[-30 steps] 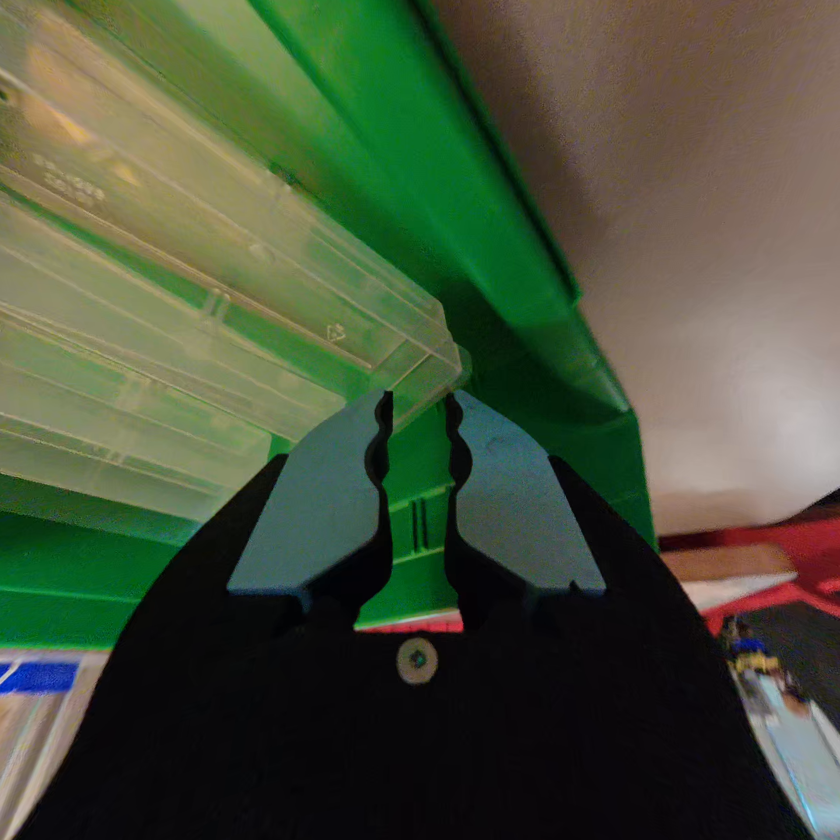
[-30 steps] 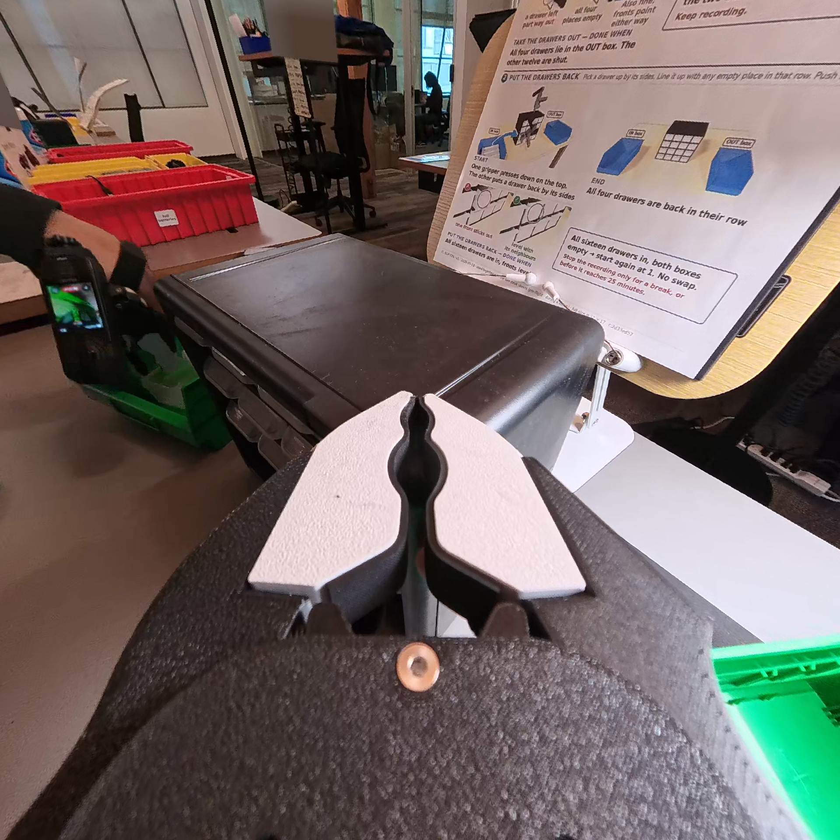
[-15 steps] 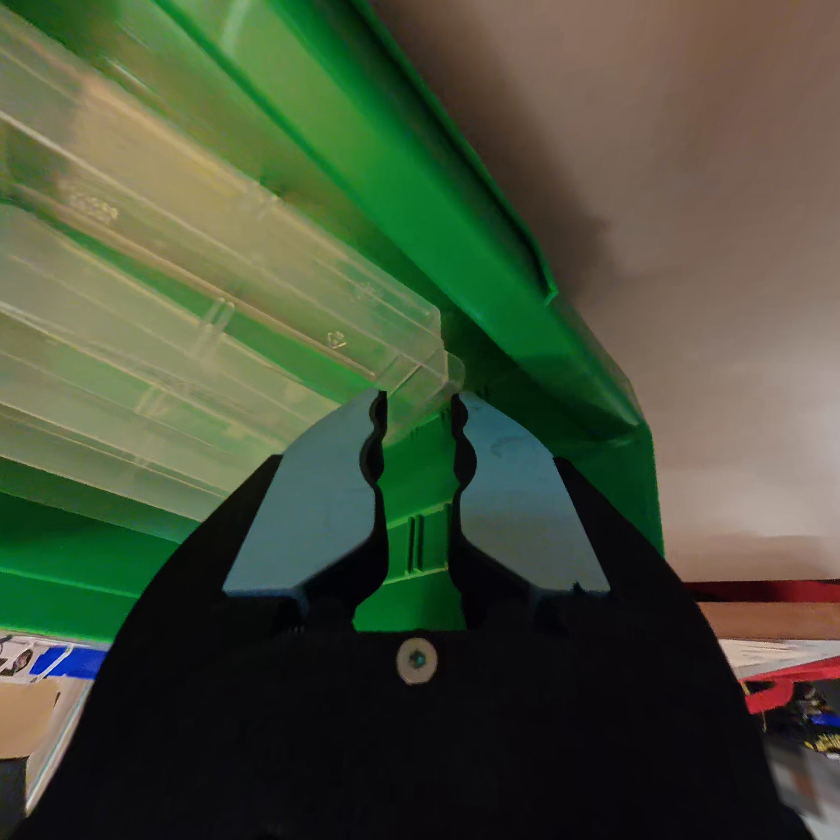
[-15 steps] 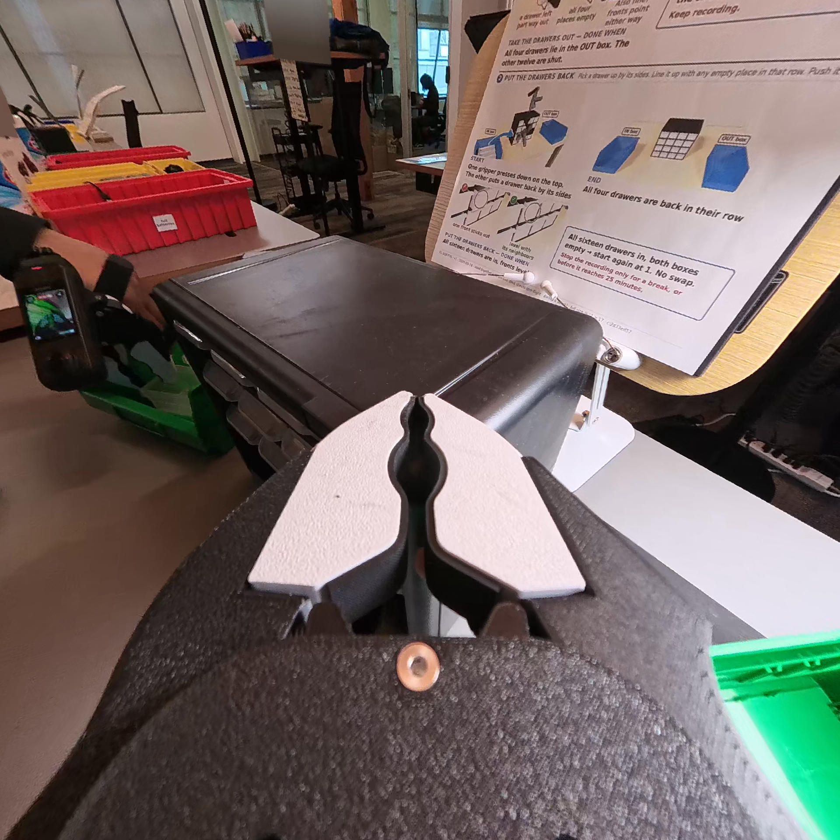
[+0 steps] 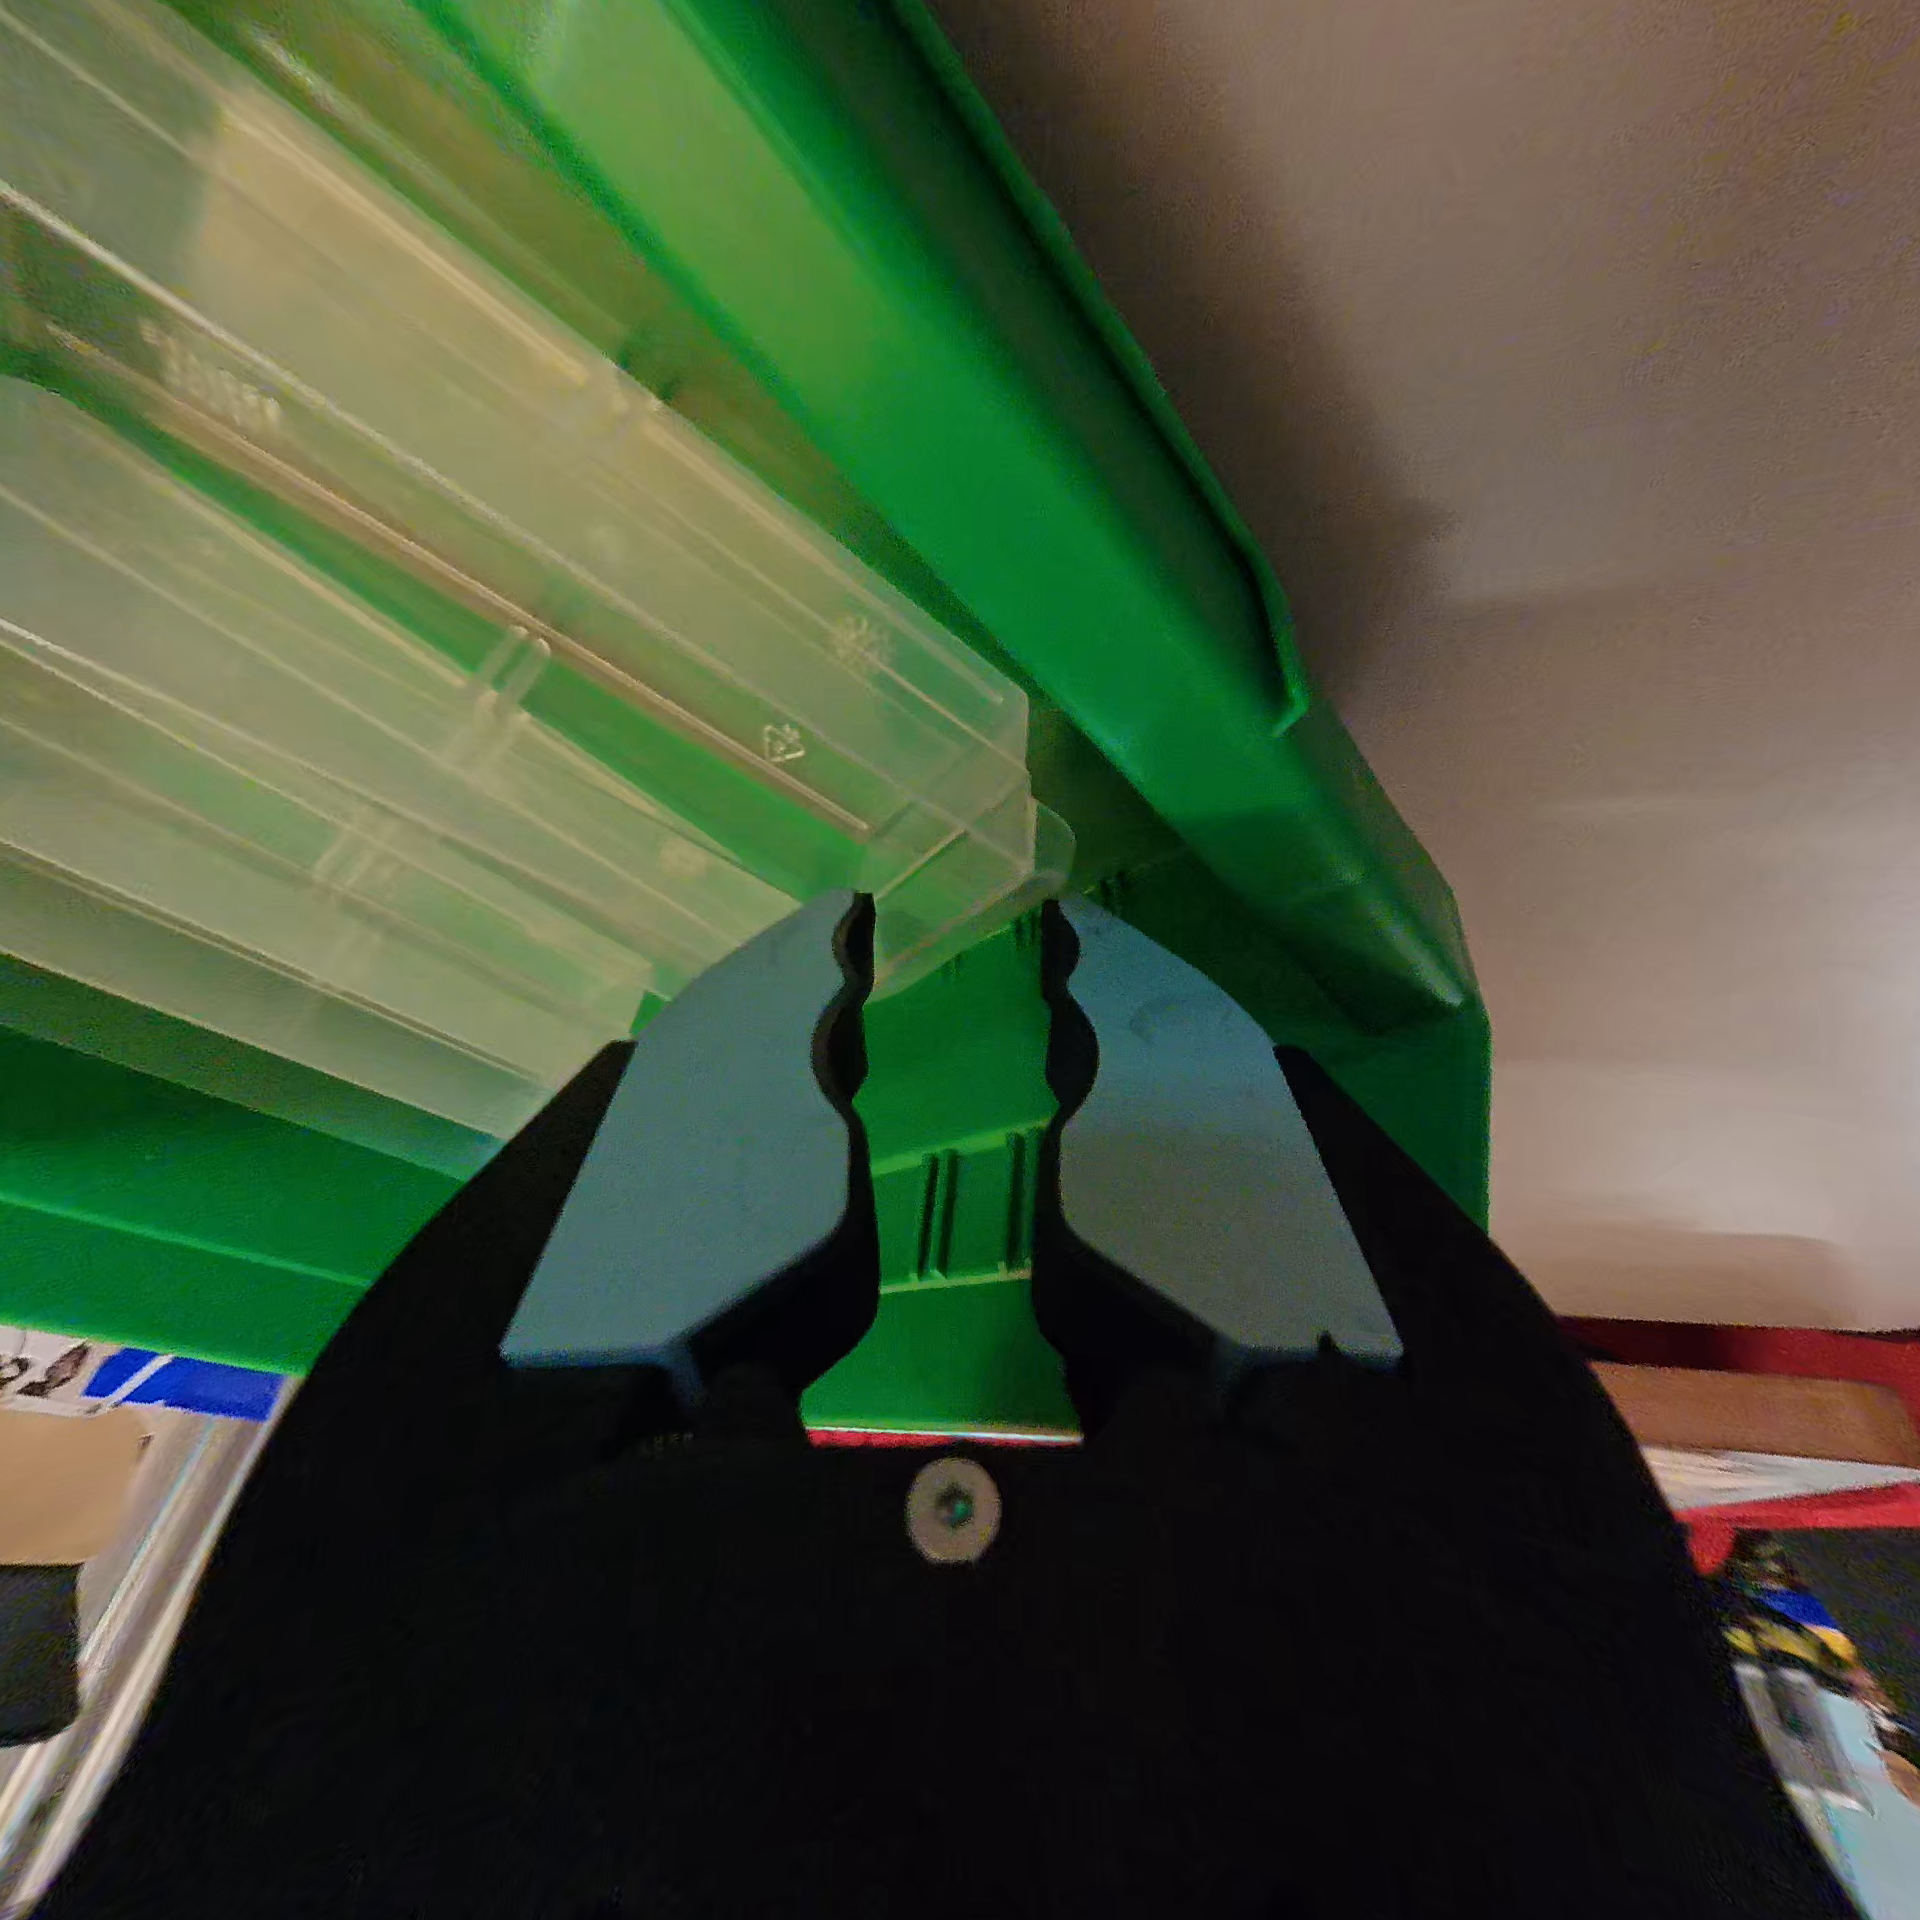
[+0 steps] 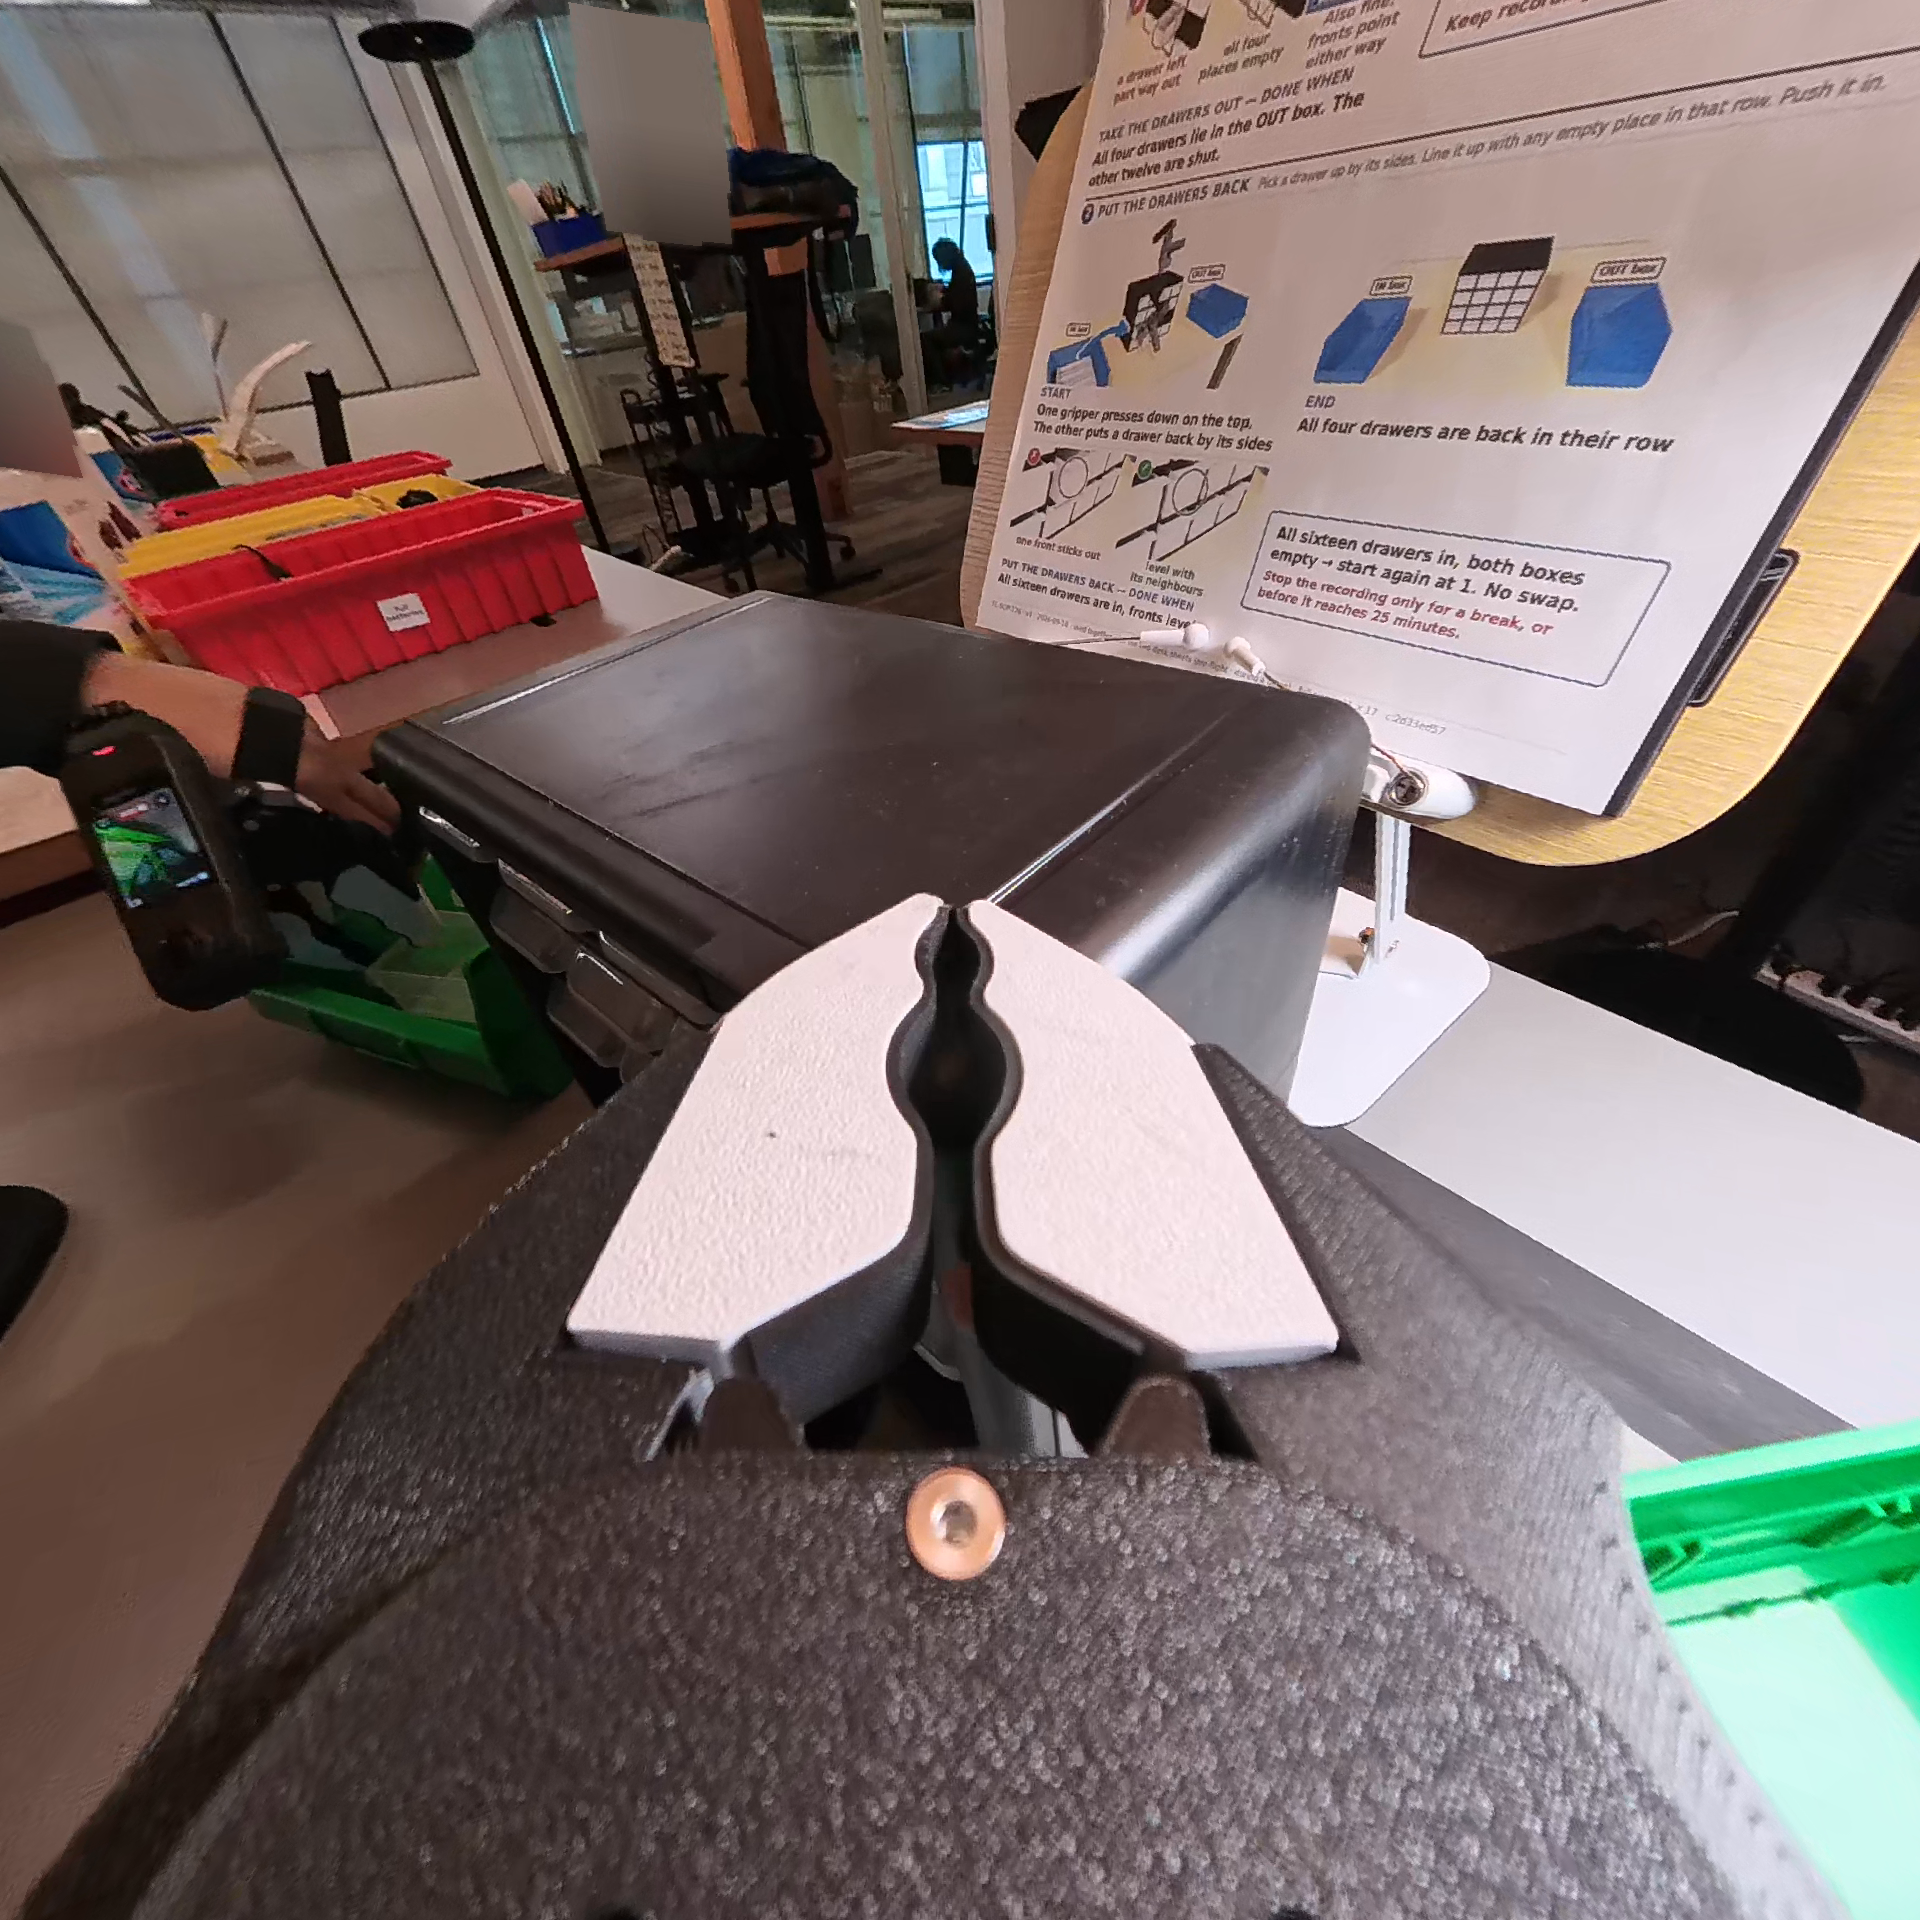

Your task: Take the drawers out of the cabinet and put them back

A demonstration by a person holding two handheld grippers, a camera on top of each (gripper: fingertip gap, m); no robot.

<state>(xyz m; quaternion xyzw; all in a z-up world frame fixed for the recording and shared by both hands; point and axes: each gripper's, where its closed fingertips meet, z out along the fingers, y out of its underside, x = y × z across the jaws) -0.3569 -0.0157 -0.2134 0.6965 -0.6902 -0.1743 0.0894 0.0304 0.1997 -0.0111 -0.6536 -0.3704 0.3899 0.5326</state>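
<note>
My left gripper point(image 5: 956, 914) is open inside a green bin point(image 5: 935, 364). Its blue fingertips flank the end corner of a clear plastic drawer point(image 5: 520, 623) that lies tilted in the bin. The right wrist view shows that gripper point(image 6: 343, 914) at the bin point(image 6: 416, 1029) left of the black cabinet point(image 6: 831, 748). My right gripper point(image 6: 954, 909) is shut and empty, its white tips at the near edge of the cabinet's top. Several shut drawers point(image 6: 582, 956) show on the cabinet's front face.
A second green bin point(image 6: 1787, 1621) sits at the lower right. An instruction board point(image 6: 1455, 364) stands on a white stand behind the cabinet. Red and yellow bins point(image 6: 364, 603) line the back left. A person's hand point(image 6: 312, 758) holds the left gripper.
The left fingers have spread a little wider around the drawer's end, and the left gripper shifted slightly in the bin. The right gripper has stayed shut on the cabinet top.
</note>
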